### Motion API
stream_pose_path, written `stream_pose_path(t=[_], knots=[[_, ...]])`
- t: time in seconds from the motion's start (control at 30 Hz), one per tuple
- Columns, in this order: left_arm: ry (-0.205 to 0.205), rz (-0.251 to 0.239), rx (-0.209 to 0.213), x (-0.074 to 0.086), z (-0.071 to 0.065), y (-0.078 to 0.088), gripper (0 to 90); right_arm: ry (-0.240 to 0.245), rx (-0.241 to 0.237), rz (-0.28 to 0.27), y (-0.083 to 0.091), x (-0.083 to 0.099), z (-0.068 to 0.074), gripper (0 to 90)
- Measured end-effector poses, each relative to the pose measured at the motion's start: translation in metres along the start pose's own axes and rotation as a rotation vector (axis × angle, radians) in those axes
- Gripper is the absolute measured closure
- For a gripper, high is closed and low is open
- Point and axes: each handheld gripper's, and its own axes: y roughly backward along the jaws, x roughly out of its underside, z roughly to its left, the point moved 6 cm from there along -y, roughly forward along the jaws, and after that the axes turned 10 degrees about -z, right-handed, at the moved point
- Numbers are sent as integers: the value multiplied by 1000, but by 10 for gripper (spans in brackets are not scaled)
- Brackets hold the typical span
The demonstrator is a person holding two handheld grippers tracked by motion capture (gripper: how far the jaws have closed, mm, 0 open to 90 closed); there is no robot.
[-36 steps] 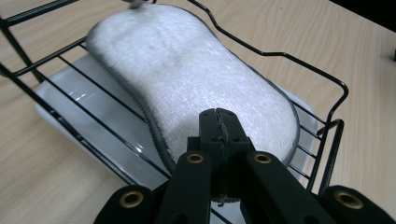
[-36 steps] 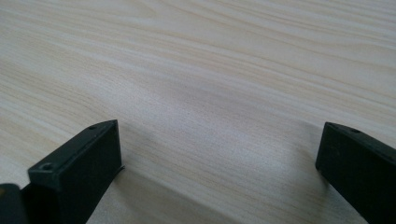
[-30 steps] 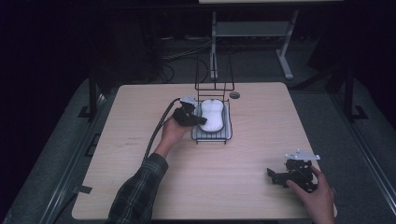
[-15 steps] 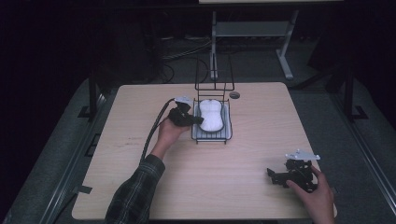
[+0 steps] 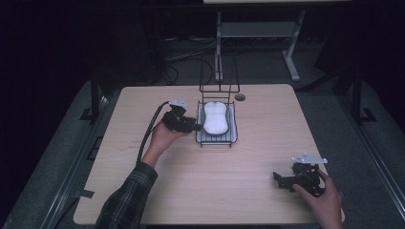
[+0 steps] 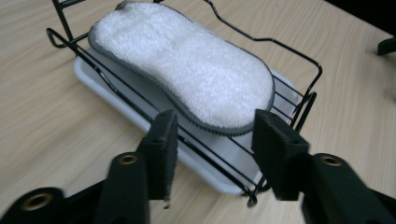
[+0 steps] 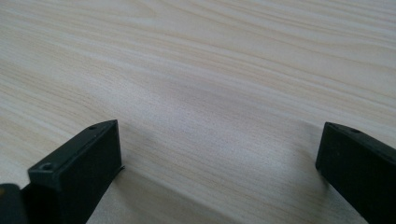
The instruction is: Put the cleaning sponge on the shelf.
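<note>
A white fluffy sponge [image 5: 215, 117] [image 6: 187, 65] with a grey stitched edge lies in a black wire rack [image 5: 217, 88] [image 6: 299, 107] that stands on a white tray [image 5: 216, 140] [image 6: 107, 93]. My left gripper [image 5: 191, 127] [image 6: 215, 144] is open just left of the rack, its jaws pointing at the sponge's near end without touching it. My right gripper [image 5: 282, 179] [image 7: 219, 163] rests low over bare wood at the table's front right, open wide with nothing between its jaws.
The rack's tall wire back rises at the far side. A small dark round disc [image 5: 239, 97] lies on the table behind the rack. A cable [image 5: 149, 131] trails from the left gripper along the forearm. Light wooden tabletop [image 5: 248, 186] surrounds everything.
My left gripper has drawn back a little to the left, away from the sponge and off the rack. The right gripper has stayed where it was.
</note>
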Motion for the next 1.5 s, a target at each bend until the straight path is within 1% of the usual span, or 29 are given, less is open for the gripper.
stream_pose_path(t=[0.03, 0.07, 0.1, 0.13, 0.27, 0.3, 0.33, 0.4, 0.43, 0.5, 0.57, 0.6, 0.7, 0.77, 0.8, 0.87, 0.97, 1.23, 1.33, 1.5], knots=[[0, 0, 0, 0, 0, 0, 446, 0, 0, 0, 0, 0, 0, 0], [-6, 3, -7, 0, 0, 2, 446, 0, 0, 0, 0, 0, 0, 0], [-15, -6, -15, -1, -1, 4, 415, 0, 0, 0, 0, 0, 0, 0], [-14, -9, -19, -1, -1, 6, 374, 0, 0, 0, 0, 0, 0, 0], [-15, -9, -32, 1, -2, 11, 272, 0, 0, 0, 0, 0, 0, 0], [-14, -10, -39, 3, -3, 13, 272, 0, 0, 0, 0, 0, 0, 0], [-20, 6, -48, 7, -3, 17, 207, 0, 0, 0, 0, 0, 0, 0], [-25, 8, -65, 10, -4, 20, 174, 0, 0, 0, 0, 0, 0, 0], [-25, 8, -65, 10, -4, 20, 173, 0, 0, 0, 0, 0, 0, 0], [-30, 5, -78, 16, -5, 27, 173, 0, 0, 0, 0, 0, 0, 0], [-32, 14, -81, 18, -5, 29, 168, 1, 0, 0, 0, 0, 0, 0], [-31, 7, -93, 21, -5, 35, 168, 0, 0, 0, 0, 0, 0, 0], [-31, 4, -103, 27, -7, 45, 168, 1, 0, 0, 0, 0, 0, 0], [-39, -1, -111, 28, -7, 48, 169, 0, 0, 0, 0, 0, 0, 0], [-37, -4, -113, 31, -9, 54, 169, 0, 0, 0, 0, 0, 0, 0], [-44, -1, -123, 35, -11, 61, 169, 0, 0, 0, 0, 0, 0, 0], [-42, -10, -130, 40, -14, 69, 169, 0, 0, 0, 0, 0, 0, 0], [-45, -13, -154, 53, -21, 84, 169, 1, 1, 0, 0, 0, 0, 0], [-56, -15, -157, 58, -25, 92, 169, 0, 0, 0, 0, 0, 0, 0], [-56, -25, -169, 69, -32, 103, 170, 0, 1, 0, 0, 0, 0, 0]])
